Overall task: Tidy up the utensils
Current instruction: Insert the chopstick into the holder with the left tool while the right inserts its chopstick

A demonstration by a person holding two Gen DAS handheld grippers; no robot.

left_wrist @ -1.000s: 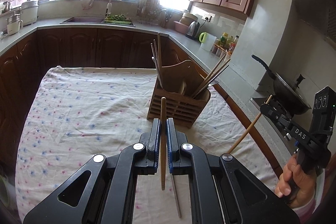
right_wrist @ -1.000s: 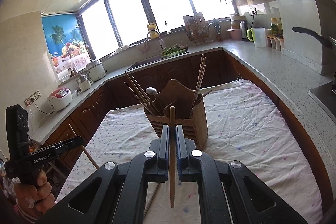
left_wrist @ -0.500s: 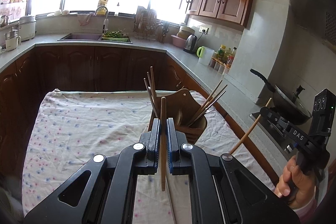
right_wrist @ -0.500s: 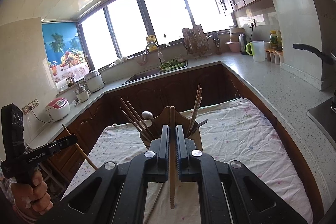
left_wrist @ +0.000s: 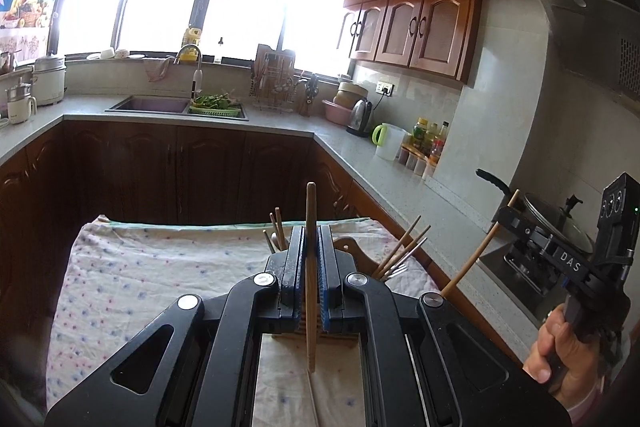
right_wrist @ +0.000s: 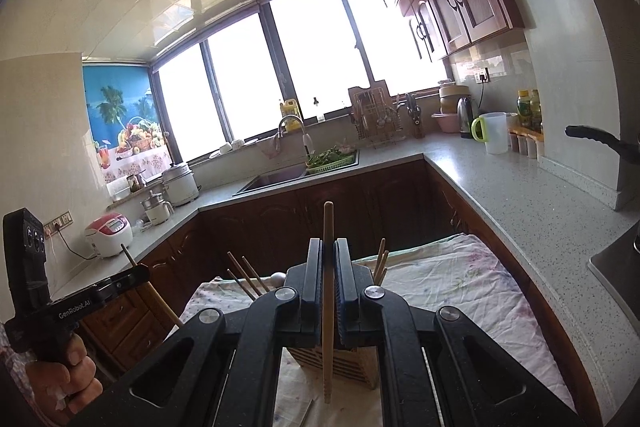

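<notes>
**Both grippers lifted, each pinching a chopstick above the holder**

Since a second ago both grippers have risen: the wooden utensil holder [left_wrist: 360, 259] has dropped low in each wrist view and now sits mostly hidden behind the fingers, with more window and cabinets showing above.

Left gripper [left_wrist: 311, 267]: blue pads pressed together on a wooden chopstick [left_wrist: 310, 227]. Stick stands nearly upright between the pads, one end poking above the fingertips, the other hanging below them over the spotted cloth [left_wrist: 140, 275].

Right gripper [right_wrist: 328, 275]: same picture, pads clamped on a second chopstick [right_wrist: 328, 247], upright, ends showing above and below the grip. In the left wrist view this stick slants up from the right gripper at the frame's right edge.

Holder stands on the cloth towards the table's far edge, directly beyond both sets of fingertips. Several chopsticks [left_wrist: 400, 251] lean out of its compartments to either side; a fork tip shows among them. Another thin stick lies flat on the cloth under the left gripper, near edge.

A hand [left_wrist: 568, 359] grips the right gripper's handle.
</notes>
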